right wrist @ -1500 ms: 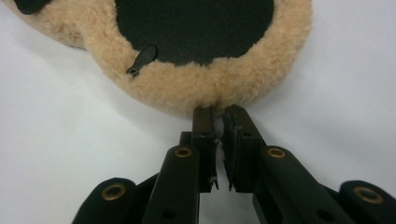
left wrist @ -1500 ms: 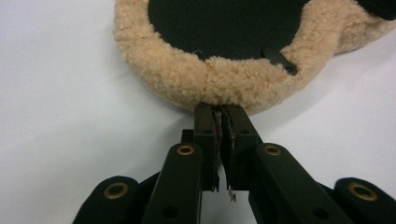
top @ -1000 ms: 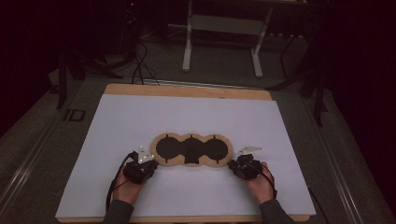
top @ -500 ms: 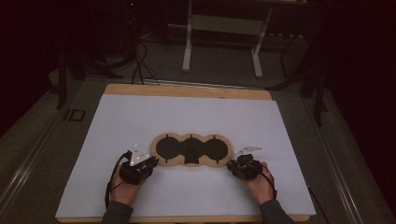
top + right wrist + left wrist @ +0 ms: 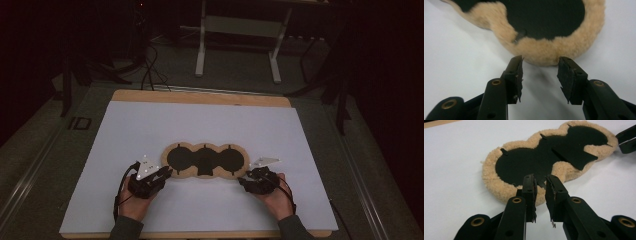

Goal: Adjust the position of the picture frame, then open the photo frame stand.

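A flat three-lobed pad point(image 5: 205, 161) with a tan fleece rim and black inner face lies on the white sheet. My left gripper point(image 5: 167, 173) is at its left end. In the left gripper view the jaws point(image 5: 540, 182) stand a narrow gap apart over the pad point(image 5: 544, 162), pinching the rim and a bit of black lining. My right gripper point(image 5: 245, 180) is at the pad's right end. In the right gripper view it point(image 5: 541, 60) is open, its tips just short of the fleece edge of the pad point(image 5: 544, 17), nothing between them. The right gripper's jaws point(image 5: 626, 140) also show far off in the left gripper view.
The white sheet point(image 5: 200, 120) covers a wooden board point(image 5: 200, 97) whose edge shows at the back and front. Beyond the board, cables point(image 5: 150, 70) and a metal stand point(image 5: 202, 45) are on the dark floor. A hand holds each gripper at the sheet's near edge.
My left gripper has shifted and turned slightly at the pad's left end. The right gripper and the pad have hardly moved.
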The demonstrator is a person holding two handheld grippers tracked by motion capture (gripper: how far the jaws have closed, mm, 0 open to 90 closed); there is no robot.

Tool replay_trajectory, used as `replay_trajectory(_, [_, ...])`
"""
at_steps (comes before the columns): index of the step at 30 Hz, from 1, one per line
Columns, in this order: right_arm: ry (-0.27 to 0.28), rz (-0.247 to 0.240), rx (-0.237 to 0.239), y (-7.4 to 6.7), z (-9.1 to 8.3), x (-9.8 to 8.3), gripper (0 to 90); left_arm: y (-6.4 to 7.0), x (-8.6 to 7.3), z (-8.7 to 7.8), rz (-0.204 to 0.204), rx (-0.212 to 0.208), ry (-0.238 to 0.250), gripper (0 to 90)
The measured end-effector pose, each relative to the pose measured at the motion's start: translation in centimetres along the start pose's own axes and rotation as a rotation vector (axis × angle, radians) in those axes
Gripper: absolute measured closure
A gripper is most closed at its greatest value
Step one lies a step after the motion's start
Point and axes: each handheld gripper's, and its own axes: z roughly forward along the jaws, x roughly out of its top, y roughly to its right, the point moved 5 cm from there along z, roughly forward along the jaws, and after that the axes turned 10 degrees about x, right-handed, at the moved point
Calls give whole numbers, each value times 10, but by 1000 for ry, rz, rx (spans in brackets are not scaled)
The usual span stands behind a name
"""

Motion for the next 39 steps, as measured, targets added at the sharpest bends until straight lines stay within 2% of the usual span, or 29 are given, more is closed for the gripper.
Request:
replay_trajectory(5, [47, -29, 9, -2, -6, 1, 590, 4, 2, -1, -2, -8, 11, 776])
replay_trajectory(9, [116, -41, 3, -2, -13, 5, 587, 10, 2, 1, 12, -14, 9, 770])
replay_trajectory(18, [205, -26, -9, 1, -21, 8, 563, 19, 3, 3, 21, -43, 7, 748])
replay_trajectory(28, [242, -27, -23, 0, -22, 9, 560, 33, 0, 7, 72, -85, -16, 718])
replay_trajectory(39, [228, -31, -25, 1, -21, 8, 574, 38, 0, 10, 82, -100, -29, 701])
